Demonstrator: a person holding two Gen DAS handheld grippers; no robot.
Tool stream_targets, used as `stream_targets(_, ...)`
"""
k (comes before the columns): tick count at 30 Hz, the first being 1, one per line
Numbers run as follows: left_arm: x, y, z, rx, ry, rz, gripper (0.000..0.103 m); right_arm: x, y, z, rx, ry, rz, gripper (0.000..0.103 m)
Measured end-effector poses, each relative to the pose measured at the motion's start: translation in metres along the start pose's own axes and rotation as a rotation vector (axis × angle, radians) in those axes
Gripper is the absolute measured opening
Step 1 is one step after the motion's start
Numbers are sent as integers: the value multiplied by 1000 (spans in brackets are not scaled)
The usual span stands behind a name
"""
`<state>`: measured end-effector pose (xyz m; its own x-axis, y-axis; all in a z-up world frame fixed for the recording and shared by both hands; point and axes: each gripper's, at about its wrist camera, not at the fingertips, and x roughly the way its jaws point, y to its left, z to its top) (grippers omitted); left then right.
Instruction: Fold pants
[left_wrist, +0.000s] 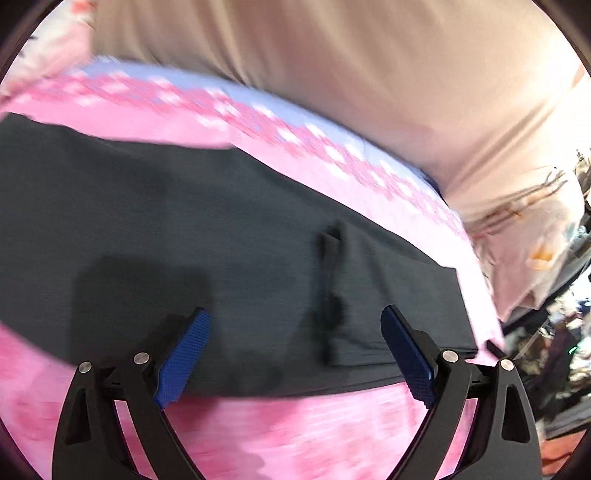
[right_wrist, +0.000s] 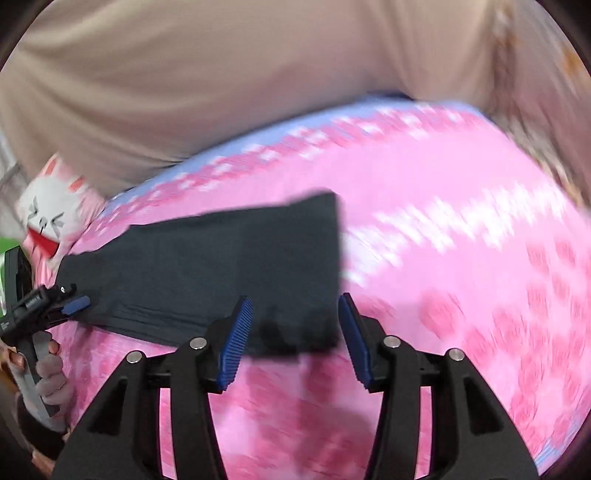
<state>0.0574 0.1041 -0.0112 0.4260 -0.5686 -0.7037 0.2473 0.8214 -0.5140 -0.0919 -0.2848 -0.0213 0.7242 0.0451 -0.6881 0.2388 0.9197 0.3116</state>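
Note:
Dark grey pants (left_wrist: 184, 206) lie flat along a pink bedspread (left_wrist: 295, 424), with a folded layer and a seam near the right end. My left gripper (left_wrist: 295, 313) hovers over the pants' near edge, open, nothing between its blue pads. In the right wrist view the pants (right_wrist: 229, 258) stretch from the left to a squared end at the centre. My right gripper (right_wrist: 295, 300) stands open just above that end's near corner; its pads touch no cloth. The left gripper (right_wrist: 72, 303) shows at the pants' far left end, held by a hand (right_wrist: 50, 373).
Beige fabric (right_wrist: 184, 74) rises behind the bed's far edge. A plush toy with a cartoon face (right_wrist: 46, 218) lies at the far left corner. Dark clutter (left_wrist: 554, 332) sits beyond the bed's right edge. The spread has a blue and white border (left_wrist: 258, 103).

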Motion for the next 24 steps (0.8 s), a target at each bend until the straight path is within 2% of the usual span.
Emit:
stream_targets(2, 24, -16, 6, -12, 54, 48, 91, 2, -15, -4, 34, -2, 15, 48)
stream_targets(4, 39, -36, 10, 21, 55, 150, 91, 3, -28, -7, 57, -10, 30, 51)
stream_targets(5, 47, -45, 12, 22, 71, 138, 91, 0, -35, -6, 70, -7, 46, 53)
stream_targets(6, 51, -49, 14, 19, 77, 128, 82, 1, -40, -6, 83, -3, 68, 53)
stream_targets(7, 54, -55, 15, 32, 78, 131, 66, -1, -42, -6, 84, -7, 95, 53)
stream_targets(8, 59, -62, 16, 56, 87, 156, 25, 0, -41, -2, 79, -6, 113, 53)
stream_targets(9, 64, -68, 17, 75, 90, 199, 7, 1, -39, -1, 71, -2, 130, 53)
stream_targets(10, 66, -71, 20, 76, 90, 199, 5, 1, -38, -1, 61, 4, 145, 53)
stream_targets(11, 59, -76, 26, 75, 73, 168, 4, 2, -35, 0, 55, 8, 153, 53)
stream_targets(15, 15, -79, 53, 48, -45, 96, 4, 3, -25, -2, 0, 32, 173, 58)
stream_targets(16, 12, -76, 58, 50, -55, 117, 4, 5, -23, -2, -13, 41, 166, 58)
stream_targets(17, 15, -70, 60, 54, -58, 167, 4, 8, -18, -2, -39, 60, 154, 58)
stream_targets(19, 25, -57, 61, 47, -35, 222, 4, 11, -11, -1, -73, 68, 124, 58)
stream_targets(21, 35, -45, 60, 15, 4, 172, 4, 14, -6, 2, -103, 72, 87, 57)
stream_targets(24, 32, -45, 60, 21, -20, 137, 4, 16, 5, 7, -151, 69, 62, 57)
